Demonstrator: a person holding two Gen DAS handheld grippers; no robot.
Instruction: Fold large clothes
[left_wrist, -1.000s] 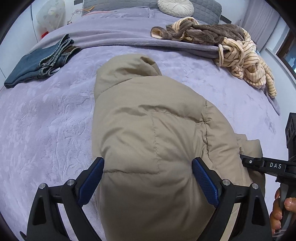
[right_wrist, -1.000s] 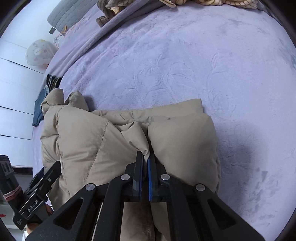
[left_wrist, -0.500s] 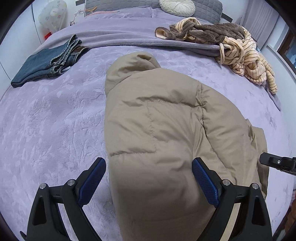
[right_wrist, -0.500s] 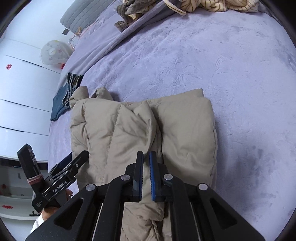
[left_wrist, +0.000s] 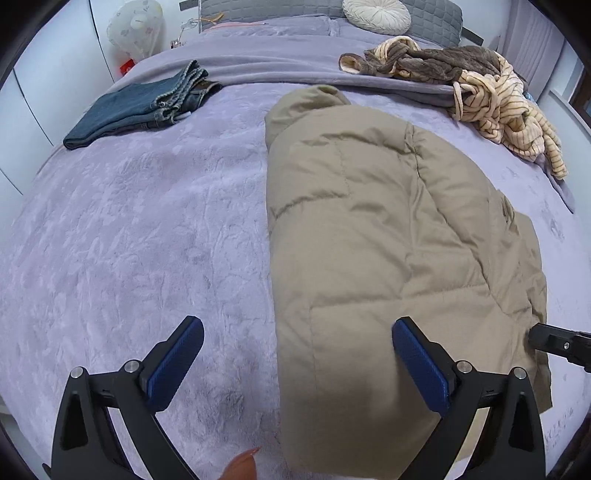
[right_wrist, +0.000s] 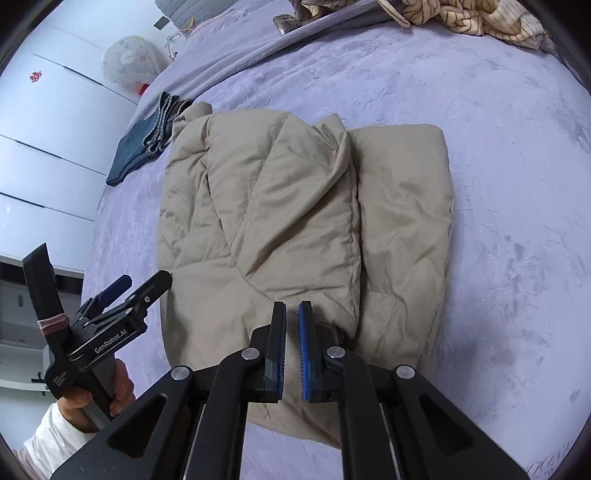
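A tan puffer jacket (left_wrist: 369, 221) lies folded into a thick bundle on the lilac bed cover (left_wrist: 129, 240). My left gripper (left_wrist: 295, 354) hangs above the jacket's near left edge. Its jaws are opening and stand very wide. That edge lies under the gap, and neither pad touches it. In the right wrist view the jacket (right_wrist: 277, 203) shows its folded layers. My right gripper (right_wrist: 291, 321) hovers over the jacket's near end with a narrow gap between the pads and nothing in it. A hand holds the left gripper (right_wrist: 140, 282) at the lower left.
Folded blue jeans (left_wrist: 140, 107) lie at the far left of the bed. A heap of striped and brown garments (left_wrist: 498, 99) sits at the far right. A round cushion (left_wrist: 376, 14) and grey pillows are at the head. White wardrobe doors (right_wrist: 55, 110) stand beside the bed.
Both grippers have drawn back and up from the jacket. The left one has shifted left, so the jacket now lies mostly to its right. The right pads have parted slightly.
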